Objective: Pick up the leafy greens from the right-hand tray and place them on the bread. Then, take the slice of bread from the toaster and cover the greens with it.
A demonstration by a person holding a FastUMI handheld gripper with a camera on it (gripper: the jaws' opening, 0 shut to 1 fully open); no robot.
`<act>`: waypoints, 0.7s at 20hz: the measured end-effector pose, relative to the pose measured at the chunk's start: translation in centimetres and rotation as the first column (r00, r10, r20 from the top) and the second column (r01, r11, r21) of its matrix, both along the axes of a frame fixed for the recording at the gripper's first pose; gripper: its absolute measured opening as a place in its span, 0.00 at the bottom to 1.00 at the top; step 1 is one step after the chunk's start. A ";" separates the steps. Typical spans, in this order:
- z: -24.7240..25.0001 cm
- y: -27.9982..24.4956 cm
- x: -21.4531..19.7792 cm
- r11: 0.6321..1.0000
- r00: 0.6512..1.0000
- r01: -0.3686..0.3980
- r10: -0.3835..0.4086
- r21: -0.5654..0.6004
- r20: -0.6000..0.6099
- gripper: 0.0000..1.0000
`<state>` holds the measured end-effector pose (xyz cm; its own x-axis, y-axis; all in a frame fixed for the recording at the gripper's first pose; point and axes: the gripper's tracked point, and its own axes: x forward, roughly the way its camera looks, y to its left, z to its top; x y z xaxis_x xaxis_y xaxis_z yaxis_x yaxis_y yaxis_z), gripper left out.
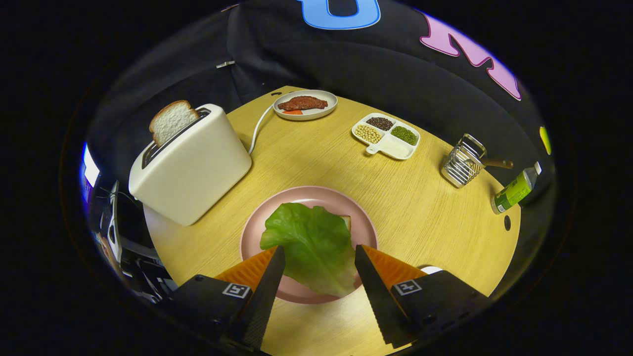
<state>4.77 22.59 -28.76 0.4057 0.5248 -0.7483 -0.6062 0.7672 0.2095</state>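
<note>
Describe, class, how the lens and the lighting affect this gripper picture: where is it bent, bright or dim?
Gripper view: fisheye bends the round table edge and tilts the toaster; light falls evenly on the wood, with soft glare near the pink plate; the leafy greens lie sharp between the open gripper fingers; the booth wall behind is dim, and the edges darken.

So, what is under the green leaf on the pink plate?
Under the leaf a corner of bread peeks out, on the plate; the rest is covered. The open gripper stands with the leaf between its fingers.
</note>
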 end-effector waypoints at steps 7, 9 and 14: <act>4.5 0.4 0.7 0.988 0.993 0.109 -0.114 0.111 0.040 0.92; 7.5 0.8 1.0 0.969 0.985 0.155 -0.167 0.190 0.048 0.93; 14.7 3.0 0.8 0.952 0.978 0.122 -0.163 0.280 0.130 0.94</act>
<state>5.58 25.60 -14.08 0.5876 0.6267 -0.5118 -0.5349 0.7755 0.3355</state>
